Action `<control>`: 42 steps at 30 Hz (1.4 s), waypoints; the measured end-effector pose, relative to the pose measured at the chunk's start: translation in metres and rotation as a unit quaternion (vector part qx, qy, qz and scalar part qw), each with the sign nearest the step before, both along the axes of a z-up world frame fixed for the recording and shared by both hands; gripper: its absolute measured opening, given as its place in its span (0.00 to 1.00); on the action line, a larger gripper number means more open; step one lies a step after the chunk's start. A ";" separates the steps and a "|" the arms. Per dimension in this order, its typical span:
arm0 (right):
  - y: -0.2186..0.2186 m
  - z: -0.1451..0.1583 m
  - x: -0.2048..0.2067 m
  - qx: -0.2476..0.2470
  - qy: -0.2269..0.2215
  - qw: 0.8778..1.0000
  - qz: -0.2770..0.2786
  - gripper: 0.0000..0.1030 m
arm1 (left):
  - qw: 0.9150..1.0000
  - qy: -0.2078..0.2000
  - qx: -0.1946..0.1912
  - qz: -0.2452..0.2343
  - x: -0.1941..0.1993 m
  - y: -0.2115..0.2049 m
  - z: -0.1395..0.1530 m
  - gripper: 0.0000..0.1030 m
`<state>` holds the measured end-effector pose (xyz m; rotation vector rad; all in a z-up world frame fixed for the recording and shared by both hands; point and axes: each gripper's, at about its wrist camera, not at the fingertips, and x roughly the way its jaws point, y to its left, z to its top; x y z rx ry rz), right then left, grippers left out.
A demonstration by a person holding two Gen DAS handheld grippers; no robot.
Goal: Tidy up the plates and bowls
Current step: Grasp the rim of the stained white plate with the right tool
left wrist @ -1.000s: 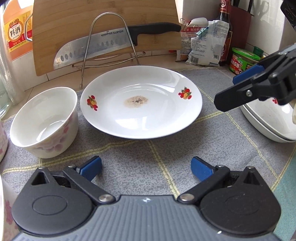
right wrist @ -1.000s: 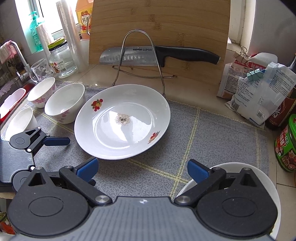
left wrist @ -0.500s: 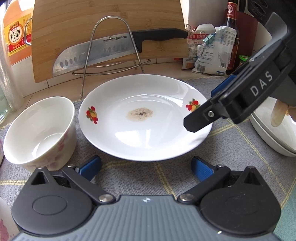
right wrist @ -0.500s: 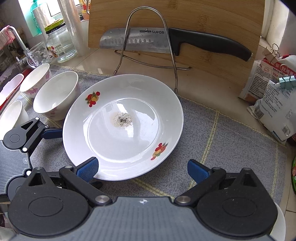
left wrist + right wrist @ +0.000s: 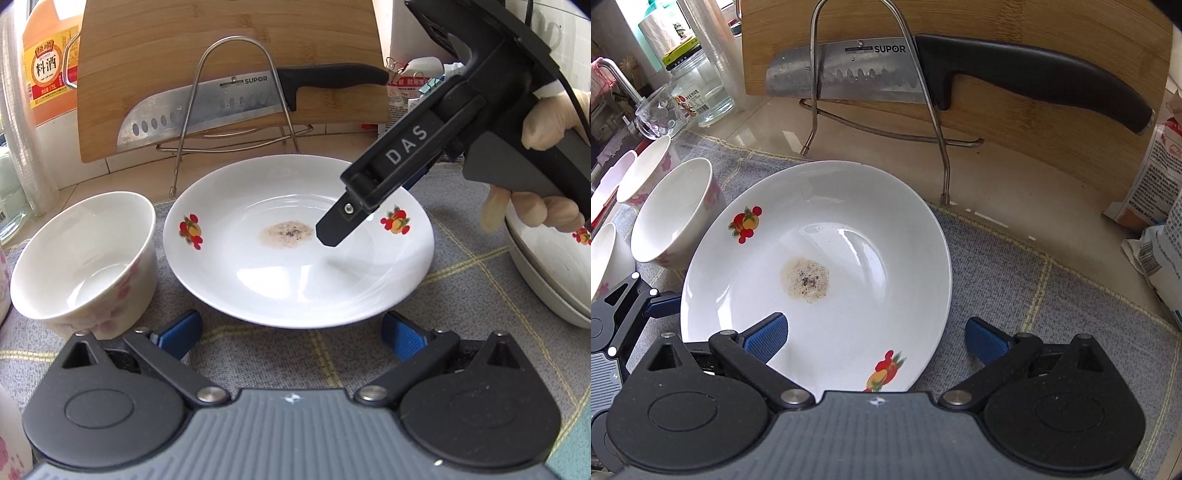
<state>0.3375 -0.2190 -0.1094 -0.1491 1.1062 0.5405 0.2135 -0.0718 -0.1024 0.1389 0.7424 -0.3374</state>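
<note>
- Right wrist view: right gripper (image 5: 875,338) spread wide, straddling near rim of fruit-patterned plate (image 5: 849,206).
- Left gripper (image 5: 291,334) likewise wide apart, empty, short of plate, beside floral bowl (image 5: 83,258).

Showing two black hand-held grippers: left gripper (image 5: 291,334) and right gripper (image 5: 875,338), both wearing ribbed blue pads on the fingers (image 5: 181,330), silver pivot screws and grey ribbed bodies. Bearing white "DAS" lettering along the right one's side. Trailing a black cable above a pale-gloved hand (image 5: 539,162).
</note>
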 end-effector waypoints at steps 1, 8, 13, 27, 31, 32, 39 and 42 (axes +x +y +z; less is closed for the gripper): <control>0.002 0.000 0.003 -0.006 -0.001 1.000 0.004 1.00 | 1.000 0.000 0.000 0.001 0.000 0.000 0.000 1.00; 0.014 -0.003 0.015 -0.036 -0.014 0.999 0.036 1.00 | 1.000 0.000 0.001 0.001 -0.002 0.001 0.001 1.00; 0.014 0.000 0.027 -0.001 -0.008 0.998 0.059 1.00 | 1.000 -0.004 0.000 -0.001 -0.004 0.002 0.001 1.00; 0.013 0.007 0.054 0.073 0.017 0.992 0.104 0.98 | 1.000 -0.003 0.010 0.005 -0.004 0.001 0.005 1.00; 0.012 0.004 0.060 0.078 0.022 0.991 0.104 0.94 | 1.000 -0.009 0.025 -0.005 -0.005 -0.003 0.008 1.00; 0.012 0.004 0.061 0.081 0.023 0.991 0.104 0.94 | 1.000 -0.010 0.028 -0.007 -0.005 -0.003 0.008 1.00; 0.012 0.004 0.062 0.089 0.033 0.989 0.114 0.94 | 0.999 -0.013 0.029 -0.016 -0.005 -0.002 0.008 0.99; 0.012 0.004 0.062 0.092 0.036 0.988 0.115 0.94 | 0.999 -0.020 0.036 -0.025 -0.006 -0.004 0.008 0.99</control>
